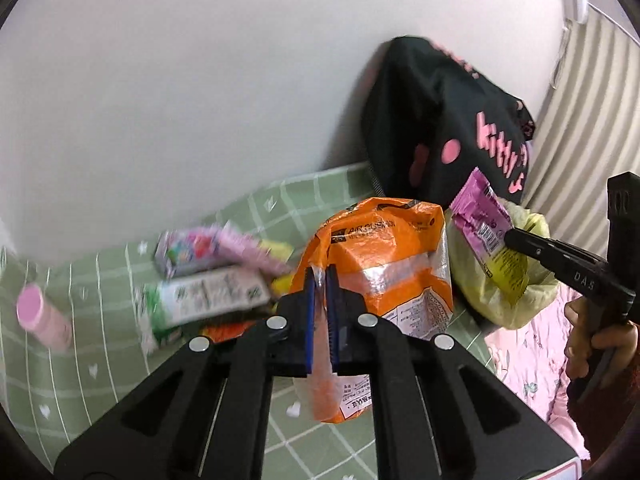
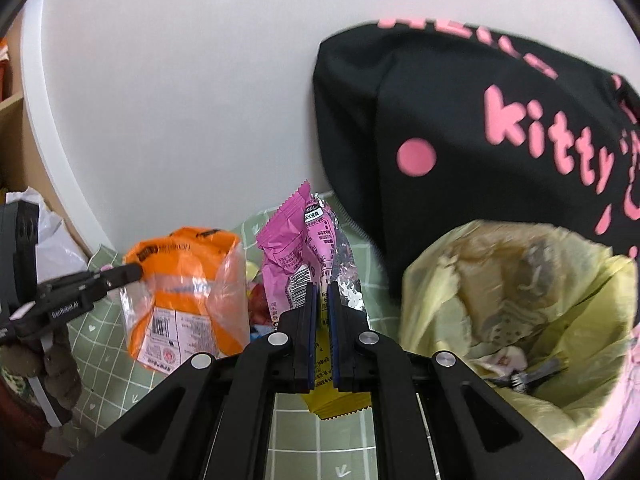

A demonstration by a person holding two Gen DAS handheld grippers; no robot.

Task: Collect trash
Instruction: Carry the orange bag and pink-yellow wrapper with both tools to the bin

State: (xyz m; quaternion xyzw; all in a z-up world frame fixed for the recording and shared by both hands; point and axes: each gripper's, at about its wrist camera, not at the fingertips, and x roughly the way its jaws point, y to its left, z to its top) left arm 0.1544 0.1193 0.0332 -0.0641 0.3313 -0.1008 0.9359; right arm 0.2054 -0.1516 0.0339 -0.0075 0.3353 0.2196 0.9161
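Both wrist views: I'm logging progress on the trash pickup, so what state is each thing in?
Left tool: shut on orange bag.
Orange bag: held up, crumpled.
Right tool: shut on purple wrapper.
Purple wrapper: held up, torn open.
Yellow trash bag: open, partly filled.

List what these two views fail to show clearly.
- Left wrist view: the cartons and pink tube on the green cloth are motion-blurred; their print is unreadable.
- Right wrist view: the yellow trash bag runs past the right edge; its contents are dim and unidentifiable.
- Right wrist view: the pink wrapper has its lower end hidden by the right tool.
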